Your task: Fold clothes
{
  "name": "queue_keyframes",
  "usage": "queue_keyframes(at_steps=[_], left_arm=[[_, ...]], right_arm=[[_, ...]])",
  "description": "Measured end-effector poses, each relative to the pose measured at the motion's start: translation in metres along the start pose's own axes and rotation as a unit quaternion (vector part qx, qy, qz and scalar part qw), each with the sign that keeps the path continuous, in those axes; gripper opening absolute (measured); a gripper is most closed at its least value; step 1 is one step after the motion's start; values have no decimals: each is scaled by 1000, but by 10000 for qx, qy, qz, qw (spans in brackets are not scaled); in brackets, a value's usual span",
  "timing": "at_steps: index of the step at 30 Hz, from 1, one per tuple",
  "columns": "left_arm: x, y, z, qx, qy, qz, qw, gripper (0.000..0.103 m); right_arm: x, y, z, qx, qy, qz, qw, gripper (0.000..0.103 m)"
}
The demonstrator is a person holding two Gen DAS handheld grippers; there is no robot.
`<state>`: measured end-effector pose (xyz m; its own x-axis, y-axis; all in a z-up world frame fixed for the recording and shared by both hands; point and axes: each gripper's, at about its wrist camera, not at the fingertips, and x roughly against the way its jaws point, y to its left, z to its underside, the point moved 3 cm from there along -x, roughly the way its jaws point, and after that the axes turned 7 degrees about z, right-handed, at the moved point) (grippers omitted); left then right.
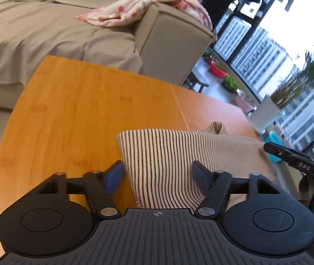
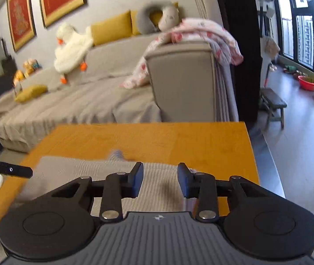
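A beige garment with thin dark stripes (image 1: 168,154) lies folded on the orange wooden table (image 1: 79,110). My left gripper (image 1: 157,173) is open and empty, hovering above the garment's near left edge. In the right wrist view the same garment (image 2: 86,172) lies flat on the table (image 2: 201,141). My right gripper (image 2: 160,180) is open and empty, above the garment's right part. The right gripper's finger (image 1: 293,156) shows at the garment's far right in the left wrist view. The left gripper's finger (image 2: 11,169) shows at the left edge of the right wrist view.
A grey sofa (image 2: 90,92) stands behind the table, with a pink flowered blanket (image 2: 201,35) over its armrest, a white plush duck (image 2: 70,48) and yellow cushions. A dark stool (image 2: 272,103), potted plants and large windows are to the right.
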<state>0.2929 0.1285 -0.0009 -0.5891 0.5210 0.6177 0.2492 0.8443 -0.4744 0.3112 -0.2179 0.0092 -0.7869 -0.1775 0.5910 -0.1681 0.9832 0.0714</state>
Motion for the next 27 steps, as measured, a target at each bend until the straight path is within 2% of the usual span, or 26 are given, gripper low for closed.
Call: queue_keyframes(at_steps=[1,2,3,6,8,13,14,16,17,18,19,20,22,24,27], left_arm=[[-4,-1,0,-67,50,-74,9999,71],[-8,-2,0,-134,100,-149,9997,70],[-10,-1,0,-170,144,-188,9996,70],[-6,2,-4,-128,189,-54,9997,70],[-12,1,-6,-173,189,7,9997,74],[-27,-3,-12,-285,189,159,9993,83],[-30,-4,-14,-307,189,189,9992,83],[-37,-6,-16,-352,189,250,9989,81],[-40,-7,-17,-375,189,281,9987,79],[-43,-7,-19,-397,189,311,9985,72],[-44,-7,-20,-384,190,320,9986,62],[-45,-5,-21,-341,205,348,9986,55],[-45,-5,-26,-338,196,373,9985,42],[-40,-10,-30,-452,117,365,9982,36],[-11,-28,-35,-810,-173,458,9955,33]], right_arm=[[-11,0,7,163,235,209,9994,35],[-19,-1,13,254,387,358,9983,41],[-19,-6,14,141,354,322,9988,44],[-12,-25,5,-405,414,-48,9983,52],[-13,-40,-5,-890,482,-387,9941,68],[-52,-55,-9,-1170,963,-608,9866,69],[-55,-53,-10,-1190,919,-782,9855,69],[-61,-44,-11,-1221,952,-1127,9815,66],[-64,-37,-12,-1201,996,-1281,9794,58],[-67,-28,-13,-1075,1013,-1361,9796,52],[-69,-21,-14,-902,1007,-1359,9815,40],[-71,-16,-16,-761,1005,-1328,9831,36],[-73,-7,-20,-479,1001,-1264,9858,35],[-67,-4,-28,-189,835,-1159,9896,34],[-40,-1,-44,140,386,-1099,9931,33]])
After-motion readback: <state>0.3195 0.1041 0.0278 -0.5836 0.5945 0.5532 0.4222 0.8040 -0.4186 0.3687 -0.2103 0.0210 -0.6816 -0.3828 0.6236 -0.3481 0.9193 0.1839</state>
